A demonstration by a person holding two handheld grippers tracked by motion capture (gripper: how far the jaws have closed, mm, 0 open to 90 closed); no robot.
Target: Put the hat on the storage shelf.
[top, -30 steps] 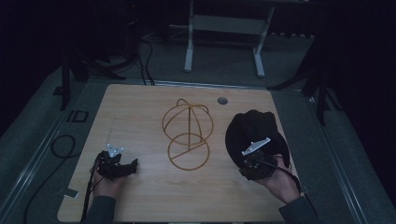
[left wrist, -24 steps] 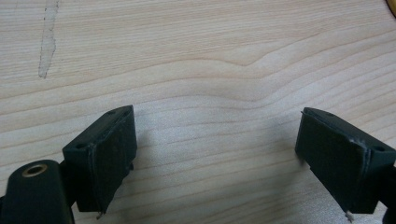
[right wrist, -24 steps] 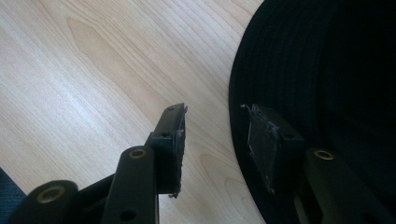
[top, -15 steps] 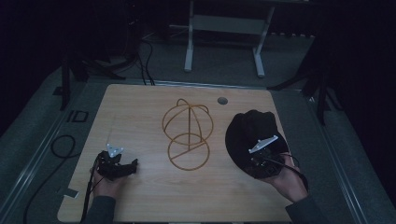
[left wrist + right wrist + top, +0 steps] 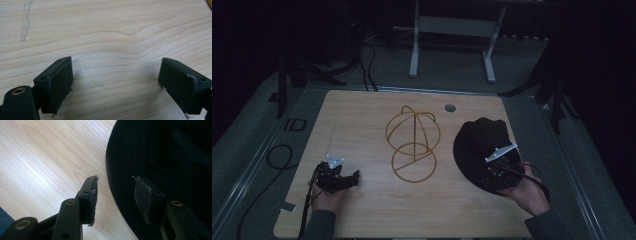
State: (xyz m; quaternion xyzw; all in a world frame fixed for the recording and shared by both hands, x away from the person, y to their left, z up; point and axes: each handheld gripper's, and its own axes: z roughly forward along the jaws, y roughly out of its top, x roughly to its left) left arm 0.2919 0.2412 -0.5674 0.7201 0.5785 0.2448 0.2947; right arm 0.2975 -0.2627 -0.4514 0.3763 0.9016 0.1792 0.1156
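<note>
A black cap [image 5: 482,137] lies on the right side of the wooden table [image 5: 362,120]. Left of it stands a gold wire hat stand [image 5: 413,145], a dome on a ring base. My right gripper [image 5: 493,172] hovers over the cap's near edge. In the right gripper view its jaws [image 5: 114,180] straddle the cap's [image 5: 170,152] curved edge, one over bare wood and one over the fabric. They have just been opening and the pads do not press on the cap. My left gripper [image 5: 352,177] rests low at the front left, its jaws [image 5: 115,75] wide open over bare wood.
A round grommet hole [image 5: 450,107] sits near the table's far edge. Behind the table stands a white desk frame [image 5: 452,30]. Cables [image 5: 277,155] loop on the floor at the left. A faint streak [image 5: 25,22] marks the wood ahead of the left gripper.
The right hand and its gripper have shifted slightly to the right over the cap's near edge. The left gripper has stayed still.
</note>
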